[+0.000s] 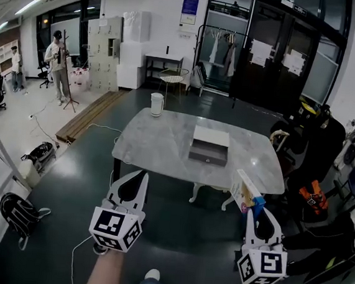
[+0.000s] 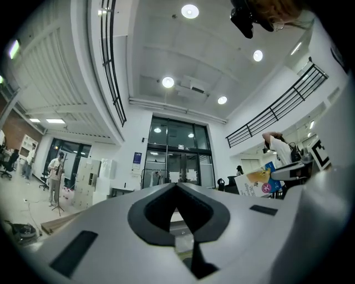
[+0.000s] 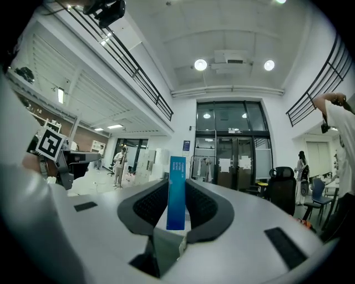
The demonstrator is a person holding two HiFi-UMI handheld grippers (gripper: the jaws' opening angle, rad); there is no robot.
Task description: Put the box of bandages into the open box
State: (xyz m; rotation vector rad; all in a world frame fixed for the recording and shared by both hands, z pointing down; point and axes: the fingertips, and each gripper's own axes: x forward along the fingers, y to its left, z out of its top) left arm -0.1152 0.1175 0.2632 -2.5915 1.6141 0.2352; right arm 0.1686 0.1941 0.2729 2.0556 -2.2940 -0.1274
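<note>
Between the jaws of the right gripper [image 1: 256, 205], the box of bandages [image 3: 177, 191] was clamped upright, short of the table [image 1: 158, 152]. On that table, well apart, the open box [image 1: 209, 146] was set. The left gripper [image 2: 177, 186] was seen with its jaws pressed together.

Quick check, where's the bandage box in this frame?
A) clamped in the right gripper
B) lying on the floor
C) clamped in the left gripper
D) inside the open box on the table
A: in the right gripper view the bandage box stands upright, pinched between the jaws of the right gripper, short of the table where the open box sits. The left gripper is shut on nothing.
</note>
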